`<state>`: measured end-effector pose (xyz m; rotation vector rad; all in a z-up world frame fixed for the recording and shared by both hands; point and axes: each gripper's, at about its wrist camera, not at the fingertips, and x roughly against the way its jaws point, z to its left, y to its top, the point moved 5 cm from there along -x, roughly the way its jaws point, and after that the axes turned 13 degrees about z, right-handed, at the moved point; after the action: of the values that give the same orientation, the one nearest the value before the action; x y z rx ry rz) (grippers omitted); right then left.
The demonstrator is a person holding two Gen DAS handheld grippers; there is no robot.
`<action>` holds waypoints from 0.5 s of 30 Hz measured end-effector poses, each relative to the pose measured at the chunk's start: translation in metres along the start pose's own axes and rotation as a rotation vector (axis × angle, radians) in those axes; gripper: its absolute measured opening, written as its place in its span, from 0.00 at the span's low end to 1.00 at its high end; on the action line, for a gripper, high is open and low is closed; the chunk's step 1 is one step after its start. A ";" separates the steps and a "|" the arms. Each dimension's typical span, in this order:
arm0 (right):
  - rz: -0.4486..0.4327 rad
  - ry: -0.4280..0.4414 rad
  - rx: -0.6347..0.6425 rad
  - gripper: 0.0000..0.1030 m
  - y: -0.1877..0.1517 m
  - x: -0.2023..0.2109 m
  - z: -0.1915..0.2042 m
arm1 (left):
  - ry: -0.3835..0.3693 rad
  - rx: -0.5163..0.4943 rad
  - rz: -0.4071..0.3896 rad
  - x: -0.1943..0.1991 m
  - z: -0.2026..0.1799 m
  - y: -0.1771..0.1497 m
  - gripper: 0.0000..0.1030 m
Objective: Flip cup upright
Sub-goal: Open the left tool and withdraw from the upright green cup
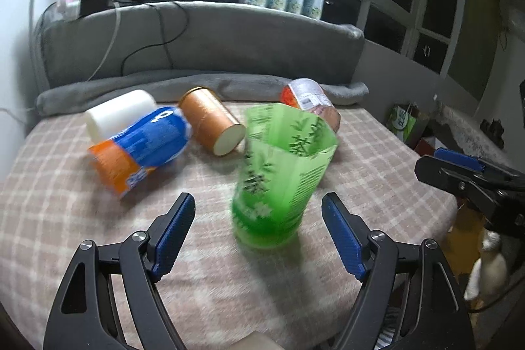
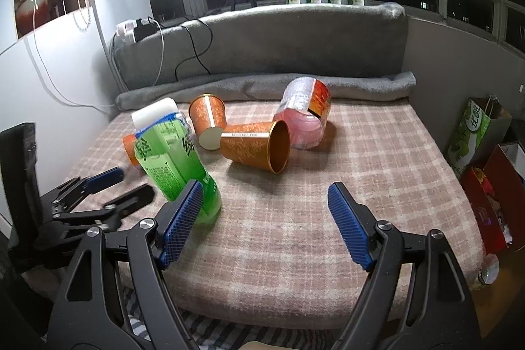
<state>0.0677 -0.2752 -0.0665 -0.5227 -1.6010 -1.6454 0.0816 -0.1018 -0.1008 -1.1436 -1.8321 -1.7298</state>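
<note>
Left gripper (image 1: 257, 235) stood wide open around the green cup (image 1: 279, 176), touching nothing; the cup stood mouth-up but tilted and blurred on the plaid blanket (image 1: 377, 159), near its front edge. Soft bedding (no firm footing) could let it topple again. An orange cup (image 2: 256, 148) lying on its side and a blue-and-orange packet (image 1: 144, 146) were near enough to be knocked. Right gripper (image 2: 265, 222) was wide open too, holding nothing, just beside the cup; a careless swing might clip it.

Your open left gripper (image 1: 257, 235) faces the green cup (image 1: 279, 173) mid-frame, toppled cups (image 1: 213, 123) crowd upper left, bare plaid blanket (image 2: 377, 159) at right.
</note>
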 end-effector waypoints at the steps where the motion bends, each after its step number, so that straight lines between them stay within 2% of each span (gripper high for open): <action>1: -0.012 0.001 0.002 0.79 0.001 0.001 0.001 | 0.003 0.014 -0.007 0.006 0.005 -0.001 0.77; 5: -0.049 -0.004 0.004 0.82 0.005 0.002 0.005 | 0.040 0.049 -0.052 0.029 0.020 -0.002 0.77; 6: -0.059 -0.004 0.002 0.85 0.005 0.002 0.005 | 0.058 0.056 -0.071 0.036 0.024 -0.002 0.77; 12: -0.129 -0.005 -0.045 0.86 0.010 0.009 0.002 | 0.158 0.096 -0.187 0.076 0.043 0.003 0.79; 15: -0.161 -0.030 -0.066 0.90 0.012 0.013 0.001 | 0.215 0.094 -0.251 0.094 0.048 0.005 0.79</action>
<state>0.0686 -0.2767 -0.0489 -0.4642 -1.6511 -1.8227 0.0414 -0.0287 -0.0361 -0.6854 -1.9628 -1.7971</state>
